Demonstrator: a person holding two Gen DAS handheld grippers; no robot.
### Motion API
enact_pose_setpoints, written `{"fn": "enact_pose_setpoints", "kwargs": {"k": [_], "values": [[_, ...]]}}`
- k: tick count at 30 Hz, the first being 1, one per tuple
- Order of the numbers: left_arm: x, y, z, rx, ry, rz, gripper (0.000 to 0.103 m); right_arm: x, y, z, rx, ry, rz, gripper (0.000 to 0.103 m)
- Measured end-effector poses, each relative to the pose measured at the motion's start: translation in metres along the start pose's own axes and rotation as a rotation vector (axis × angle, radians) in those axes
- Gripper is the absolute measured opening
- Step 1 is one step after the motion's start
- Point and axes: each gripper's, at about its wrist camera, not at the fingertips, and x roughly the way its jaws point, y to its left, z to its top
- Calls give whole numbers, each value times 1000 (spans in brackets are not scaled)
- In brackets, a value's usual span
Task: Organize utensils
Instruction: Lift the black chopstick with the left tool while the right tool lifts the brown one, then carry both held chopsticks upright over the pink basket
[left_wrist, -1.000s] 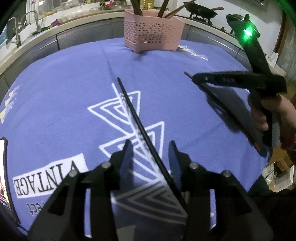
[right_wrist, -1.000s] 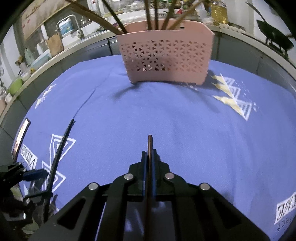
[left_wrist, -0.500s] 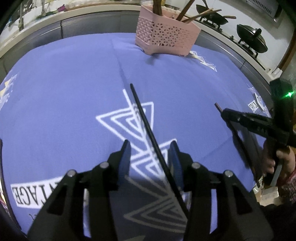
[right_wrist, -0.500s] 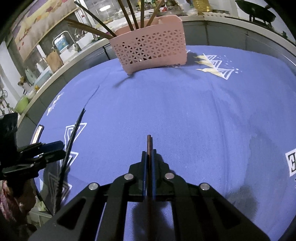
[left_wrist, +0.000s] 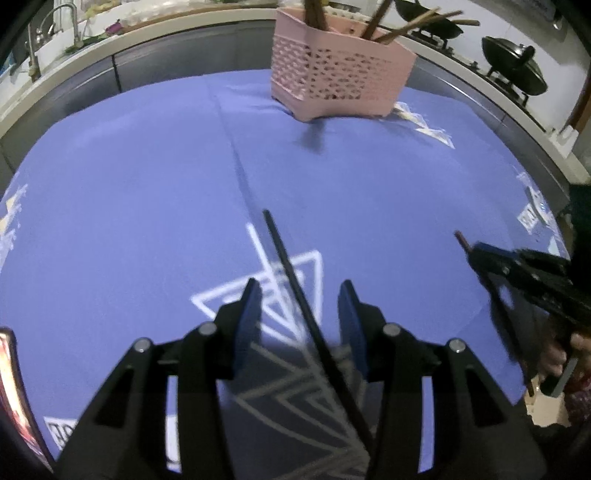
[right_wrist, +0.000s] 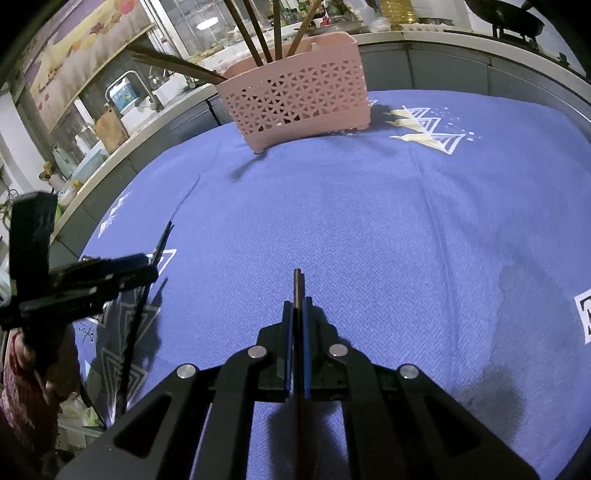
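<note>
- Left gripper (left_wrist: 299, 306): its jaws are held apart around a black chopstick (left_wrist: 295, 291), untouched, whose near end is hidden beneath.
- Right gripper (right_wrist: 298, 306) is clamped on a brown chopstick (right_wrist: 297, 288); only the tip is seen.
- Pink basket (right_wrist: 295, 96) is set far back on the blue cloth (right_wrist: 369, 221); its utensils are cut off.

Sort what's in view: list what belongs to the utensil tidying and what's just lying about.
Belongs to the job:
- pink basket holding chopsticks
- black chopstick on the cloth, between the open left tongs
- brown chopstick clamped in the right tongs

Just lying about:
- purple cloth
- pan on the stove
- tap
</note>
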Motion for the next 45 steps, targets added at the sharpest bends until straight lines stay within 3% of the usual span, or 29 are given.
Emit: {"fn": "enact_pose_setpoints", "kwargs": {"k": [4,8,9,10,12,18,24,33,40,45], "values": [[5,2,8,9,8,24,43,0,0,0,6,-1,4,5],[8,-11,4,82,-4,91,42,0,0,0,1,2,1,5],[8,-13,2,93,-9,95,37,0,1,1,-2,4,-1,5],[7,-15,0,106,-17,93,24,1,2,2,-7,5,-6,5],[6,-16,0,102,-20,84,14,2,5,3,-13,10,-8,5],[1,-6,2,23,-40,31,10,4,23,7,-36,5,9,5],[-44,-15,12,18,-173,-53,8,-12,38,21,-59,-79,32,5],[-117,-25,31,22,-396,-131,5,-53,61,45,-120,-274,40,5],[-151,-28,30,21,-482,-141,5,-87,72,57,-161,-417,33,5],[-164,-32,26,25,-518,-150,5,-101,76,59,-172,-472,31,5]]}}
